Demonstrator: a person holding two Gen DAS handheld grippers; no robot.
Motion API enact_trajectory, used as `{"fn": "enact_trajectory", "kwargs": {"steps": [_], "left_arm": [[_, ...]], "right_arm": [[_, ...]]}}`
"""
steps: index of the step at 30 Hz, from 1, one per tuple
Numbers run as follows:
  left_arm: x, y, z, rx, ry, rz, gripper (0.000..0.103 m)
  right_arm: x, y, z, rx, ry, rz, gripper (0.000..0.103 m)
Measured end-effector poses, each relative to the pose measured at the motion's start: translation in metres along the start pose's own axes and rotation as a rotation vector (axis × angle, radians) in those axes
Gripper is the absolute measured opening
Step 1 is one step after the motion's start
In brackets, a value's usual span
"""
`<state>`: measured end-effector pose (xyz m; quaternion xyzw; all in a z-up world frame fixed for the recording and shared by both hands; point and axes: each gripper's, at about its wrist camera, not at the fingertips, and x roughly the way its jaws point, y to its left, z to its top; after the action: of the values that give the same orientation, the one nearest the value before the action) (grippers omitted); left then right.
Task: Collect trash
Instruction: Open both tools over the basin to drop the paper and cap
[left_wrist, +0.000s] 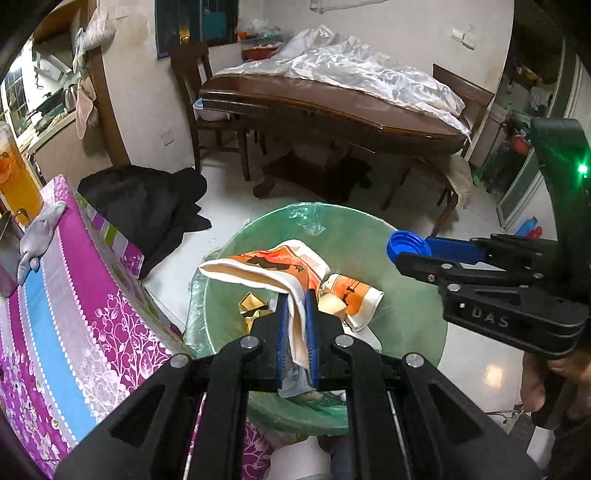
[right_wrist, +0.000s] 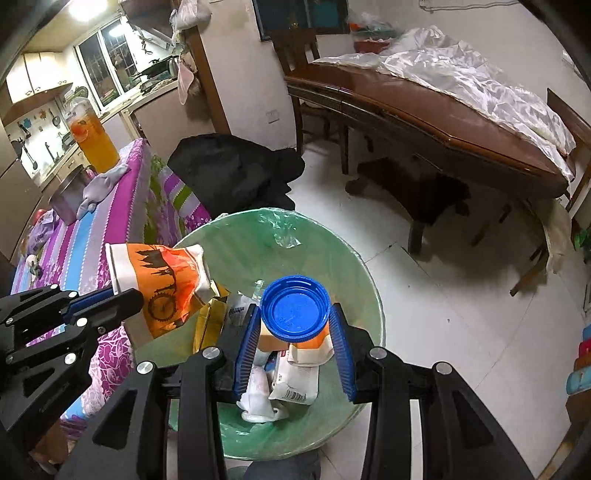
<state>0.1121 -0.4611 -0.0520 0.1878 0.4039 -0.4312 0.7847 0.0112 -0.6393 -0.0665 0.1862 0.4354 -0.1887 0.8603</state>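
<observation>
We hold both grippers over the green-lined trash bin, so whatever we let go should fall inside. The left gripper is pinching a crushed paper cup by its flattened wall, so the cup sticks out forward past the fingertips, above the bin's mouth. The cup is white inside, orange outside with dark silhouette print, badly creased. The right gripper is clamped on a blue cap by its ribbed edge, flat face toward the camera, directly over the trash below. The cap is round, bright blue, and looks like rigid plastic. Below both grippers the bin already holds another orange cup, gold wrappers and white packaging. We judge release comes next.
</observation>
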Motion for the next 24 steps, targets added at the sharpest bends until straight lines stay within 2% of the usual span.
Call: {"fn": "enact_trajectory", "kwargs": {"steps": [12, 13, 14, 15, 16, 17, 24], "left_arm": [[0.004, 0.006, 0.006, -0.024, 0.007, -0.004, 0.009], [0.004, 0.007, 0.007, -0.025, 0.008, -0.006, 0.012], [0.004, 0.008, 0.006, -0.026, 0.009, -0.007, 0.028], [0.004, 0.009, 0.006, -0.031, 0.006, -0.003, 0.04], [0.003, 0.009, 0.006, -0.032, -0.001, 0.002, 0.06], [0.002, 0.009, 0.005, -0.031, -0.008, 0.006, 0.066], [0.0, 0.017, 0.002, -0.057, -0.02, 0.037, 0.07]], "right_arm": [[0.004, 0.003, 0.001, -0.009, 0.008, 0.001, 0.039], [0.005, 0.005, 0.001, -0.014, 0.011, 0.003, 0.04], [0.005, 0.006, 0.0, -0.018, 0.011, 0.003, 0.04], [0.005, 0.006, 0.0, -0.018, 0.01, 0.003, 0.042], [0.004, 0.006, 0.0, -0.014, 0.003, 0.003, 0.051], [0.002, 0.005, -0.001, -0.011, -0.005, 0.001, 0.058], [-0.007, -0.003, -0.008, 0.023, -0.049, 0.014, 0.062]]}}
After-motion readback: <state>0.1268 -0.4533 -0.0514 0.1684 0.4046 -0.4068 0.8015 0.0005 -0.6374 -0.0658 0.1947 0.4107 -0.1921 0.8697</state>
